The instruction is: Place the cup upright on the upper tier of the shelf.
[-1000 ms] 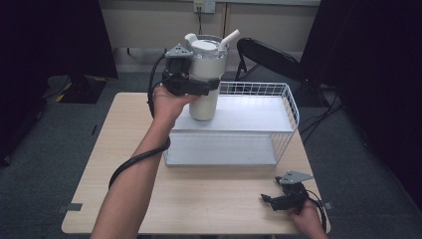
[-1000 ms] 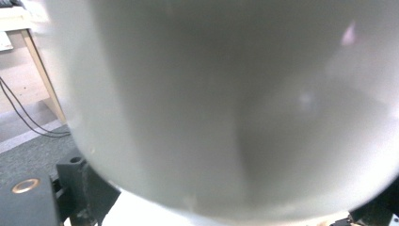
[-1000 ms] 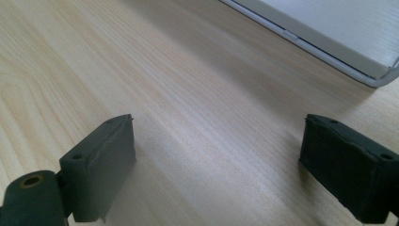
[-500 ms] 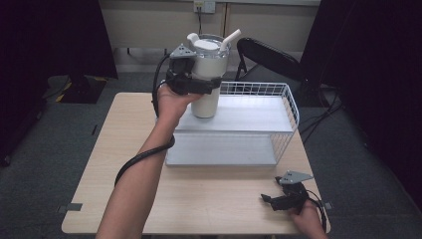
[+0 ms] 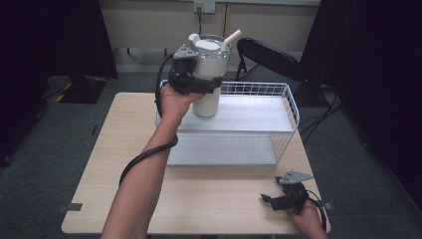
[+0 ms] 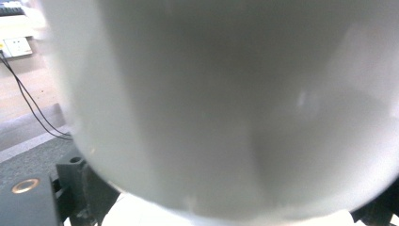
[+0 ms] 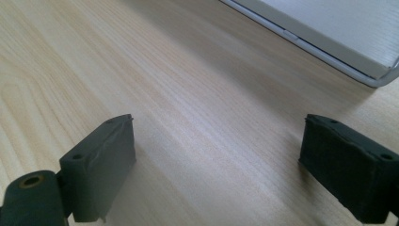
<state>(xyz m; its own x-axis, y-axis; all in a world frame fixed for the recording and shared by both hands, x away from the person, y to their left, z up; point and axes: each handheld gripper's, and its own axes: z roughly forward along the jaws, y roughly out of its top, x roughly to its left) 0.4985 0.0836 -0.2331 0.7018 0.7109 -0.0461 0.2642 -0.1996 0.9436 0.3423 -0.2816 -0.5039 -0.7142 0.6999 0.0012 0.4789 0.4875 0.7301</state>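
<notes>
Light wooden table (image 5: 114, 164), white wire basket rack (image 5: 286, 107) at its far side. Left gripper (image 5: 191, 82) clamped around white lidded tumbler (image 5: 208, 74), held upright above rack's upper shelf. Right gripper (image 5: 278, 199) spread wide, low near table's front edge.

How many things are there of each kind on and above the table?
White tumbler with a straw: 1
White wire rack: 1
Hand-held tools: 2, the left tool and the right tool
Total: 4
</notes>
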